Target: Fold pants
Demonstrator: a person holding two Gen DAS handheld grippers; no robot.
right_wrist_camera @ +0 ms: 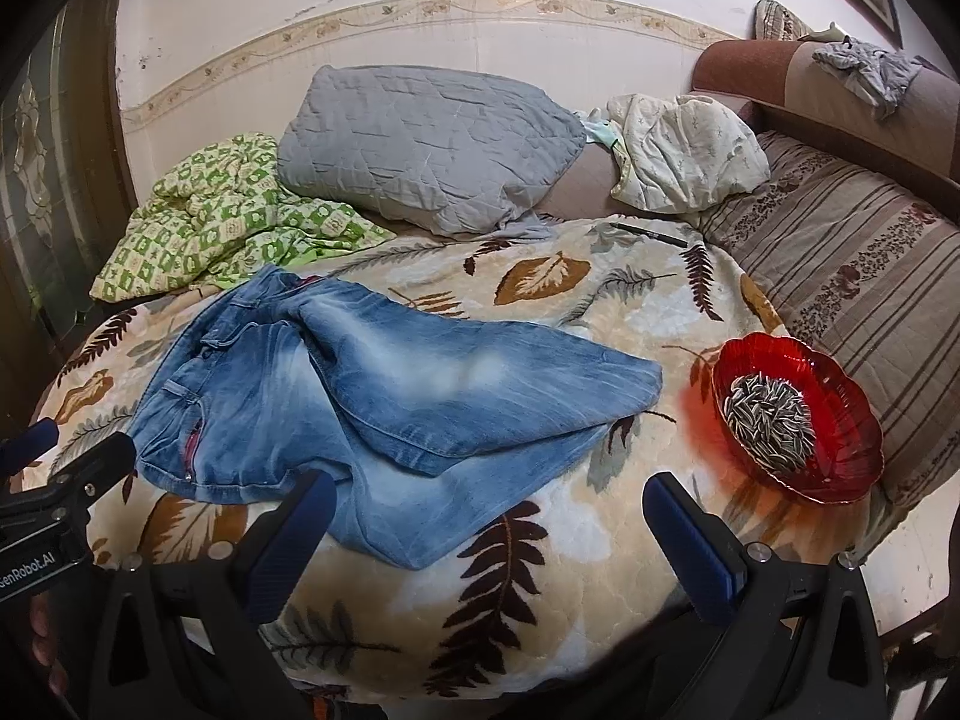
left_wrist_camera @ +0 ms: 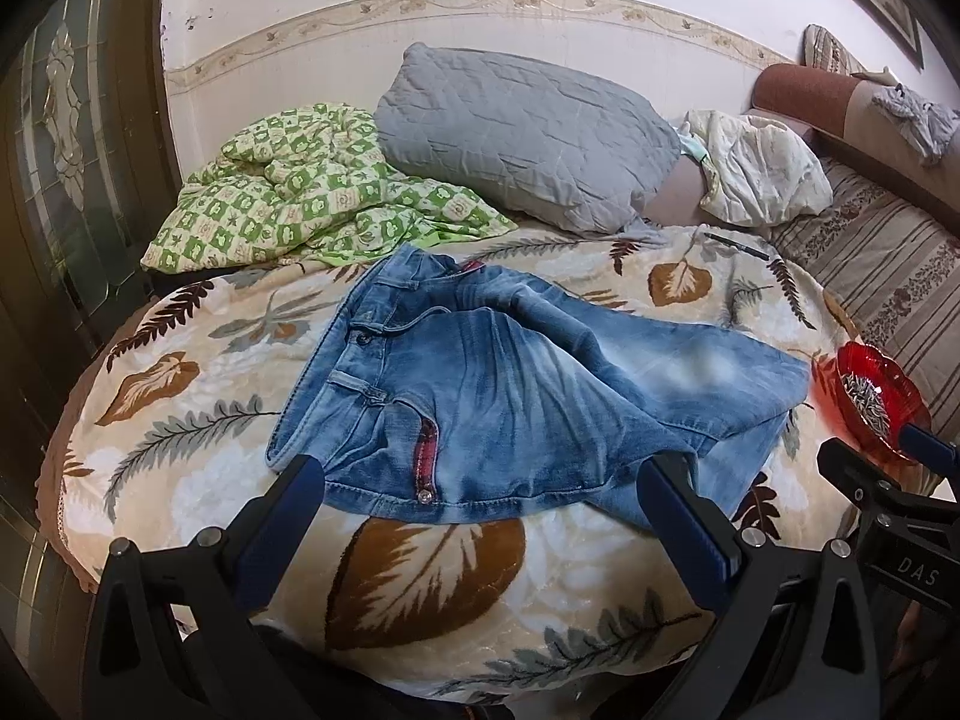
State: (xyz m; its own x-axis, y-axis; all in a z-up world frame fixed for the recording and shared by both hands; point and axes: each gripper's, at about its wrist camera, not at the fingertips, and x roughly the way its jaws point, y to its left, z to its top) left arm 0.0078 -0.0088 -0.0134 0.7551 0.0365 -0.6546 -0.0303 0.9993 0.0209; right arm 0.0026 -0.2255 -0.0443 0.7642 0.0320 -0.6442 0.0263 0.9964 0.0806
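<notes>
A pair of faded blue jeans is lying crumpled across a leaf-patterned blanket on a bed, waistband pointing toward nine o'clock and the legs trailing toward three o'clock, one leg already doubled loosely over the other. Folding appears to be only just getting under way: neither tool is touching the denim. The left gripper is hovering low over the near edge of the bed at six o'clock, its blue-padded fingers spread wide and gripping nothing, framing the hip and pocket area. The right gripper is hanging level beside it, likewise spread wide and empty, its fingers bracketing the lower leg that is spilling toward the bed's edge. The next move is likely calling for each tool to come down and pinch a seam or hem so the legs can be straightened and laid one on the other. A red glass bowl of sunflower seeds is sitting at three o'clock, just beside the leg ends, and may be at risk from any sweeping fabric.
</notes>
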